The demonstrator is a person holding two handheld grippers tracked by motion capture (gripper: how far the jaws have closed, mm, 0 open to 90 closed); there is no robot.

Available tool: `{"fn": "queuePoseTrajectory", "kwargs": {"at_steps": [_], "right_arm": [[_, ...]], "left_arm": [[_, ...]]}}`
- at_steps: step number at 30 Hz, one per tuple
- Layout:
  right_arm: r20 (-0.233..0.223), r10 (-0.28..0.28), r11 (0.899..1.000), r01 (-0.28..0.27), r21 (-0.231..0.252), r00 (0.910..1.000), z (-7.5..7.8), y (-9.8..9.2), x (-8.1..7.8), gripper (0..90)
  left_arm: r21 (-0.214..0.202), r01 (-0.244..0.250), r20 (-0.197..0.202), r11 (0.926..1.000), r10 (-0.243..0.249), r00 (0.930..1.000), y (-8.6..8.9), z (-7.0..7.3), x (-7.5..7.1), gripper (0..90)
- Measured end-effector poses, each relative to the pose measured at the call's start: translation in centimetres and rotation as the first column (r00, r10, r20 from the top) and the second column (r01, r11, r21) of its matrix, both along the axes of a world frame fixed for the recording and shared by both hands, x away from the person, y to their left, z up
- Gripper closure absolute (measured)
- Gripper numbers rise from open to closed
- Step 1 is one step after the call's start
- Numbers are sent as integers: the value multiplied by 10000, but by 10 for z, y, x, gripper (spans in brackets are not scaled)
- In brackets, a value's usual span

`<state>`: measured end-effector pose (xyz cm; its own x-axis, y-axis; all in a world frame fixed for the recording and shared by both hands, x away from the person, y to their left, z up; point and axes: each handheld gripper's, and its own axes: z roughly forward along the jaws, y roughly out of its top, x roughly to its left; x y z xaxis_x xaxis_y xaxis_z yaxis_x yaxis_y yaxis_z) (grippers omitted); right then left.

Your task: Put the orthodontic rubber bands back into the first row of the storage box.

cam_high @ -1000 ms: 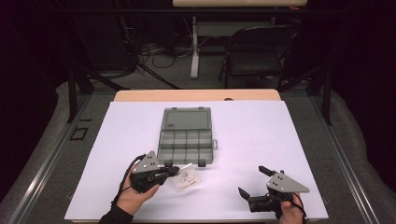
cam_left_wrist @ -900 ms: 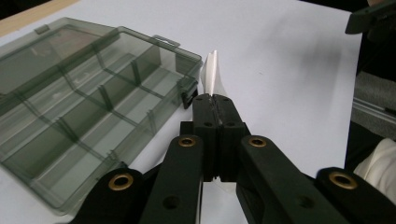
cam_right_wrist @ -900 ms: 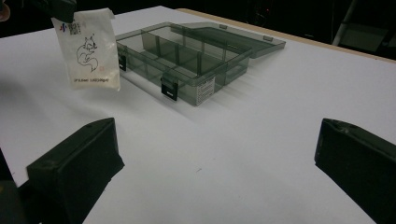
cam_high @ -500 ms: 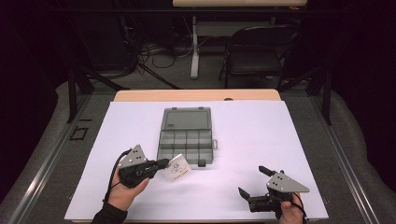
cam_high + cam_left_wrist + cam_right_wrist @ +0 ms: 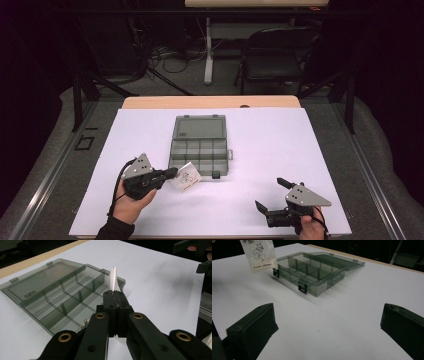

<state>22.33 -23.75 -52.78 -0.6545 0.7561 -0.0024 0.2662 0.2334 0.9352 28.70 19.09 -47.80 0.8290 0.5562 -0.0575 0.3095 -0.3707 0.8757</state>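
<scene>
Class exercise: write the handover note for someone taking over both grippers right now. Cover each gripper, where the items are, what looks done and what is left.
Left gripper: shut on a small white packet with a printed drawing, held off the table at the near left corner of the organizer box.
Right gripper: open, holding nothing, low over the white table at the near right.
Box: lid open flat, the compartments that show look empty.
Done: packet picked up.
Left, probably: place the packet in a compartment; purpose not stated.
</scene>
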Motion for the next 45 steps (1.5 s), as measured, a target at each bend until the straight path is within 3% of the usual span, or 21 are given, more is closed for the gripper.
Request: {"fn": "queuePoseTrajectory", "kwargs": {"at_steps": [8, 17, 27, 35, 45], "right_arm": [[-16, -10, 10000, 10, -51, 10000, 0, 0, 0, 0], [21, -67, 10000, 67, -22, 10000, -1, 0, 0, 0], [-8, -67, 10000, 67, 4, 10000, -1, 0, 1, 0], [-30, -65, 10000, 65, -17, 10000, -1, 0, 1, 0], [-31, -45, 10000, 45, 2, 10000, -1, 0, 1, 0]], "left_arm": [[-35, -85, 226, 10000, 86, 9997, 3, 12, 9, 897], [-207, -401, 588, 9990, 413, 9974, 12, 36, 31, 897], [-145, -542, 679, 9984, 551, 9962, 10, 50, 55, 897], [-19, -644, 648, 9979, 644, 9958, 6, 57, 73, 897], [272, -793, 536, 9965, 777, 9955, -2, 55, 93, 897]]}}
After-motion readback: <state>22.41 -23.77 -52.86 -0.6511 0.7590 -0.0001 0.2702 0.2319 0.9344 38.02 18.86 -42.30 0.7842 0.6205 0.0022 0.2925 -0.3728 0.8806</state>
